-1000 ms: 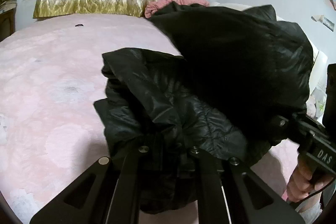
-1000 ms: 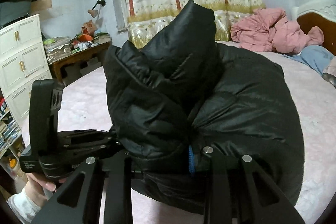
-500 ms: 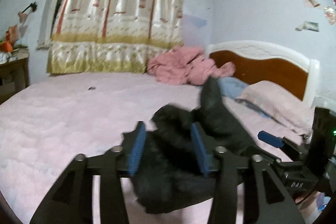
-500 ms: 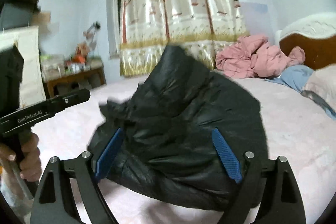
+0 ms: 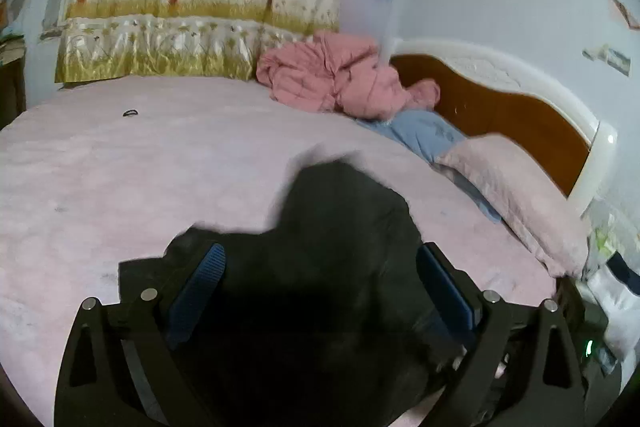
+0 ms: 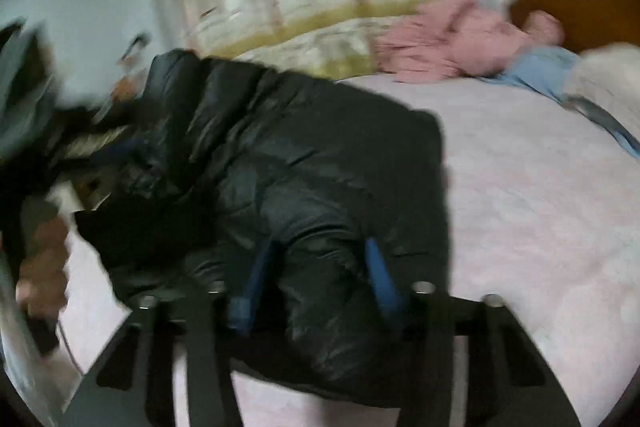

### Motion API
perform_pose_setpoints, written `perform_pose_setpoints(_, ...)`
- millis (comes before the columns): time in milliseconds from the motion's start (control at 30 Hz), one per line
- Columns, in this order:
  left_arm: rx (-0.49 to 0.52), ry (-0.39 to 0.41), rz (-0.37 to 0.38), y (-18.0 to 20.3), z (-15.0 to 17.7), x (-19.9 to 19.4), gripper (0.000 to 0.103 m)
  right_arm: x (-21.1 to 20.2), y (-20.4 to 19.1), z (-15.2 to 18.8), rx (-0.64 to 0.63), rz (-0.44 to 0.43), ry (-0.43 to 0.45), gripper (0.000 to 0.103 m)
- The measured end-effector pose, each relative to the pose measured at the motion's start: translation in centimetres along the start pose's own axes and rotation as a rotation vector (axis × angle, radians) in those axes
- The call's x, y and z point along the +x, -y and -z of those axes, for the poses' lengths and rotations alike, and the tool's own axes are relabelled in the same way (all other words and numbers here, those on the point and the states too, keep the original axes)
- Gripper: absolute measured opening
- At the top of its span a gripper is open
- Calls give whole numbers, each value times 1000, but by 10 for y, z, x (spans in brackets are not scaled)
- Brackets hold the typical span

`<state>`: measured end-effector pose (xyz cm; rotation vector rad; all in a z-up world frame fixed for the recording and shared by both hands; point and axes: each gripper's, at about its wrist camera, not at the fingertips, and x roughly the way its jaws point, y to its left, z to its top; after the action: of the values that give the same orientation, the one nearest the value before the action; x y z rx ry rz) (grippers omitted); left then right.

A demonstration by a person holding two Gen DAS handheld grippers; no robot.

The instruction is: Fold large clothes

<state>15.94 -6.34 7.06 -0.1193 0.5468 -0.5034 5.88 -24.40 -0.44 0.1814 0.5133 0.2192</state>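
Black puffer jacket lies bunched on the pink bed cover, at about 6 o'clock in the left wrist view and from 9 to 6 o'clock in the right wrist view, near the front edge of the bed. Left claw has just been opening; its jaws stand wide apart with the jacket showing between them, blue pads clear of the cloth as far as the blurred frame shows. Right claw has just been closing; a fold of jacket sits between its pads, but motion blur hides whether they press on it, so grip cannot be told. A hand holding the other tool shows at 9 o'clock in the right wrist view. Pink bedding heap at 12 o'clock and pillow at 3 o'clock are well apart from the jacket. Likely risks: slick, puffy shell may slide out of a half-closed right claw; with the left side released, the bundle may spring open and lose its fold; a pinch on only the outer layer would drag the shell and leave the bulk behind; the jacket lies close to the bed edge and could slip off
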Motion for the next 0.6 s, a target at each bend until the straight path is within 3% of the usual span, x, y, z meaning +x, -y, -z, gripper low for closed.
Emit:
perform_pose_setpoints(67, 20, -16, -72, -1, 4, 5, 96, 5, -12, 6, -50, -58, -21, 31)
perform_pose_setpoints(133, 35, -13, -140, -5, 11, 6, 87, 11, -21, 10, -76, -122, -52, 27)
perform_pose_setpoints(233, 67, 37, -280, -13, 24, -1, 86, 9, -26, 12, -65, -80, -30, 27)
perform_pose_setpoints(333, 96, 66, -322, -21, 36, -9, 87, 10, -32, 13, -55, -66, -14, 27)
perform_pose_setpoints(433, 121, 8, -380, -34, 45, 3, 87, 6, -36, 15, -72, -66, -10, 27)
perform_pose_setpoints(500, 66, -37, -359, -48, 50, 8, 86, -4, -32, 14, -43, -55, 22, 28)
perform_pose_setpoints(533, 38, -42, -352, -55, 52, 8, 86, -8, -29, 12, -27, -26, 49, 33)
perform_pose_setpoints(600, 43, -40, -376, -62, 57, 7, 86, -15, -21, 9, -6, 61, 103, 59)
